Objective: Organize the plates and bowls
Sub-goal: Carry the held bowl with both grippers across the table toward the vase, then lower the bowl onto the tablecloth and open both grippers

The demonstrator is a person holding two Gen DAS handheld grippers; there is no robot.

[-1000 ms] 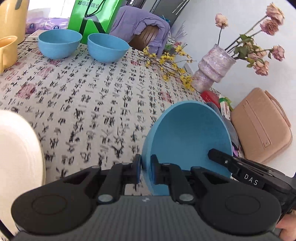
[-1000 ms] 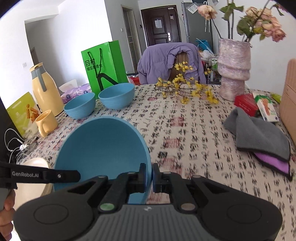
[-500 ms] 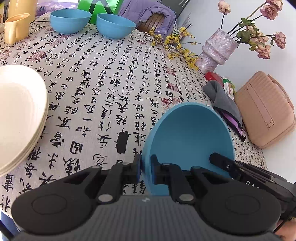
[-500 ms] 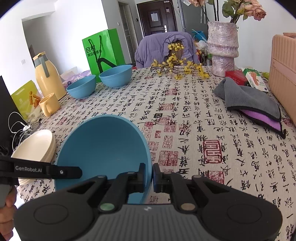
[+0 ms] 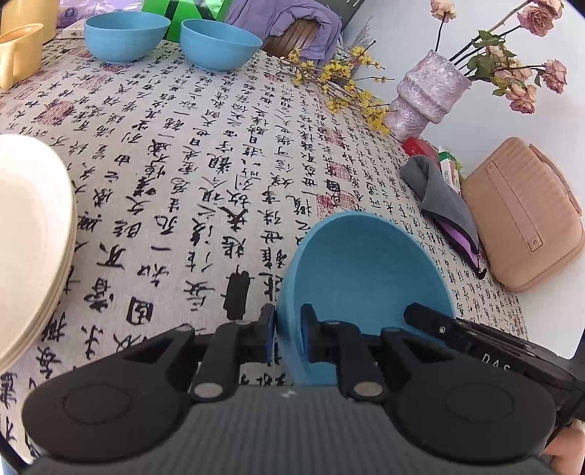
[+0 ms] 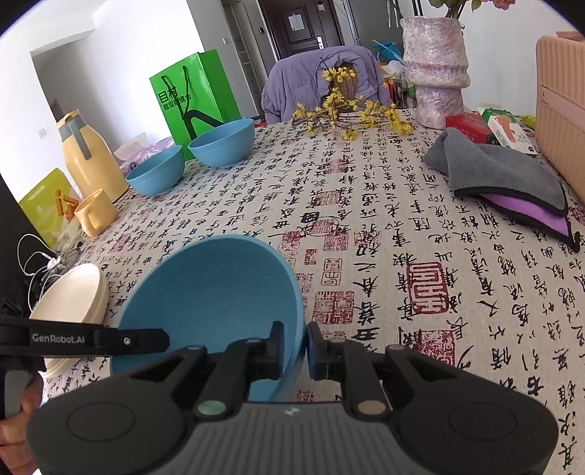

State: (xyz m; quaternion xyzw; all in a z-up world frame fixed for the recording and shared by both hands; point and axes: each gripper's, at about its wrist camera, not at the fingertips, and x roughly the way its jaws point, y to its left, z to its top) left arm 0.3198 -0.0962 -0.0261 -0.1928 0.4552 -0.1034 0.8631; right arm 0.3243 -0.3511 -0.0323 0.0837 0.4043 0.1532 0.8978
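Note:
One blue bowl [image 5: 365, 277] [image 6: 212, 292] sits low over the printed tablecloth near the front edge, tipped toward me. Both grippers straddle its near rim. My left gripper [image 5: 288, 329] has the left side of the rim between its fingers, and its jaws are opening with a thin gap at the pads. My right gripper [image 6: 295, 343] has the right side, also opening, pads just off the wall. A stack of cream plates [image 5: 29, 226] [image 6: 69, 296] lies to the left. Two more blue bowls [image 5: 126, 34] [image 5: 219, 44] stand side by side at the far left.
A yellow mug [image 6: 95, 215] and a yellow thermos [image 6: 87, 157] stand at the left, with a green bag [image 6: 193, 95] behind the bowls. Flower sprigs [image 6: 351, 117], a vase [image 6: 435, 65], a folded grey cloth [image 6: 493, 171] and a tan case [image 5: 519, 212] fill the right side.
Both grippers have come down toward the table with the bowl between them. The fingers of both now stand wider apart around the rim than before.

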